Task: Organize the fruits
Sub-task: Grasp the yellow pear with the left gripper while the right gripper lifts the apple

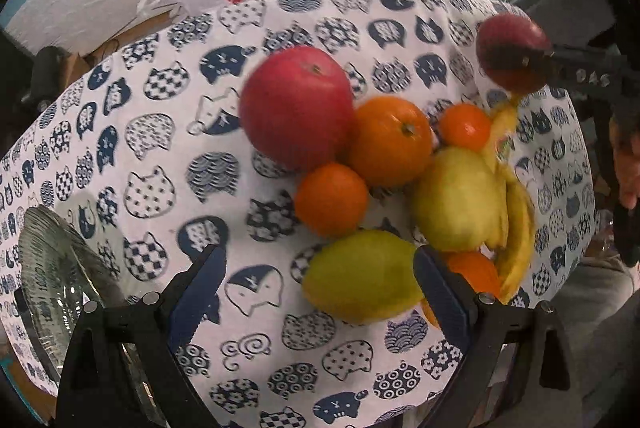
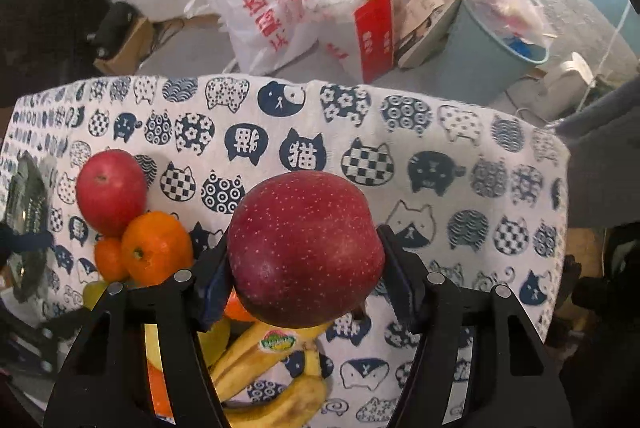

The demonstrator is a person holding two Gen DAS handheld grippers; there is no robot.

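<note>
Dark red apple (image 2: pixel 306 248) sits clamped between the right tongs (image 2: pixel 306 268), lifted above the bananas (image 2: pixel 260 368) and clear of the desk (image 2: pixel 460 248). The left tongs (image 1: pixel 320 292) gape with nothing in them, just in front of the green mango (image 1: pixel 360 276). The round, smooth apple could, I judge, slip out and drop onto the pile, scattering the oranges (image 1: pixel 390 141) toward the desk's edge; a bump against the big red apple (image 1: pixel 298 107) might roll it away. Only the left view shows the pear (image 1: pixel 456 199) beside the bananas and the glass bowl (image 1: pixel 52 276) clearly, far left of the pile; only the right view shows the banana sticker and how the pads hold the apple
</note>
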